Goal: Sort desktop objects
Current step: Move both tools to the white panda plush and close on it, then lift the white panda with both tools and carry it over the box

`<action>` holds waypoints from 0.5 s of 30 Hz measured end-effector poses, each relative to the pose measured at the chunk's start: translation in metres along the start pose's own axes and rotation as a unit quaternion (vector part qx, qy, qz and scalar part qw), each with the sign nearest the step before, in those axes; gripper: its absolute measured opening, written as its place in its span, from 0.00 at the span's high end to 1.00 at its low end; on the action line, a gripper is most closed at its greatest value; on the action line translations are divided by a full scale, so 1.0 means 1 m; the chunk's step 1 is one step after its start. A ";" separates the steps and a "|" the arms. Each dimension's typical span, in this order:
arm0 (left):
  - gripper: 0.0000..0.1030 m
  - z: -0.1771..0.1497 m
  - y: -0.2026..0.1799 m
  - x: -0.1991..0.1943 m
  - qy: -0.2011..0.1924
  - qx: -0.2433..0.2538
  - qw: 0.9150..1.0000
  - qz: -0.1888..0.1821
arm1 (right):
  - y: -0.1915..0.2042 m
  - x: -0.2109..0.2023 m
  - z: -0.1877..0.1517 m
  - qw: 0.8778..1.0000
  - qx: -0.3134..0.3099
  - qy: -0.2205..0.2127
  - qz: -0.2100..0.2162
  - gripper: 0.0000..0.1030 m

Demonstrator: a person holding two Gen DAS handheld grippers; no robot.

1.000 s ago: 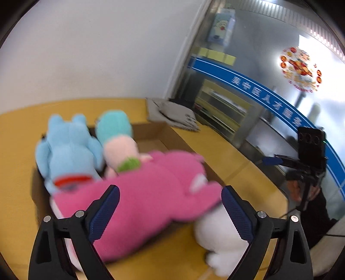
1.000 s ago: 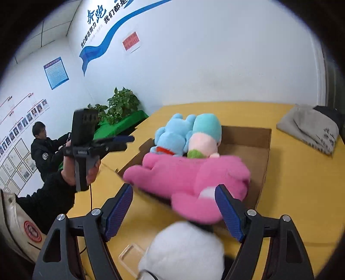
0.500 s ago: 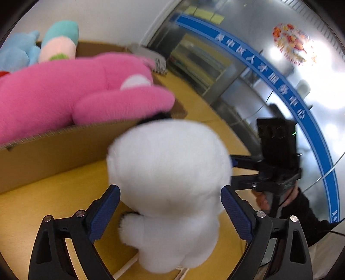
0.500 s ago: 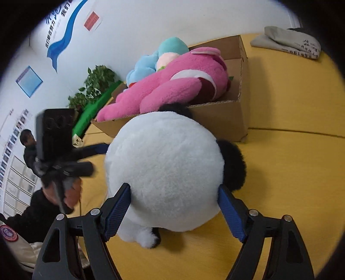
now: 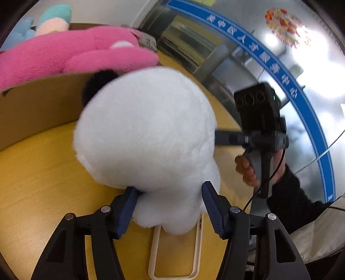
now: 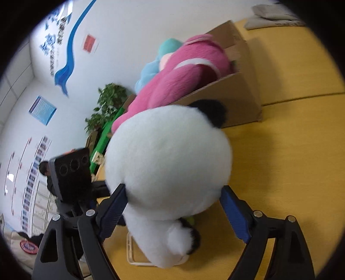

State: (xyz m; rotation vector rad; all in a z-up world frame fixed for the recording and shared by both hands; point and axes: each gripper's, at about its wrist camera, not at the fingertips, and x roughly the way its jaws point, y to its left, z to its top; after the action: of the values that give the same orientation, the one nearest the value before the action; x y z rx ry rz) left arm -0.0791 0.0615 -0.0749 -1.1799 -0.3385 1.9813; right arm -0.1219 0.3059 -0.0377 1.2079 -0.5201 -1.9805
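A white panda plush with black ears sits on the yellow table, in front of a cardboard box. My left gripper is shut on the panda's neck and body, both blue pads pressed into the fur. My right gripper has its jaws wide on either side of the panda's head, touching the fur without clearly squeezing. The box holds a pink plush, a light blue plush and a teal-and-pink plush.
A cream phone case lies flat on the table under the panda; it also shows in the right wrist view. A grey folded cloth lies at the far end of the table. Each view shows the other hand-held gripper.
Both grippers dropped from above the box to the panda. The left jaws narrowed from wide open to clamped on the panda; the right jaws came in around its head.
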 end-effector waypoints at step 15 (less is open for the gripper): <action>0.36 0.033 0.058 -0.013 -0.070 -0.084 0.993 -0.037 | -0.019 0.007 0.034 0.999 0.023 -0.022 0.037 0.37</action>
State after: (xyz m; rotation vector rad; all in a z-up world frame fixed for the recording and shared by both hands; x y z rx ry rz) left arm -0.1322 0.0193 -0.0831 -1.1160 -0.6245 2.0061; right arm -0.1610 0.3111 -0.0380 1.1586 -0.6264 -1.9453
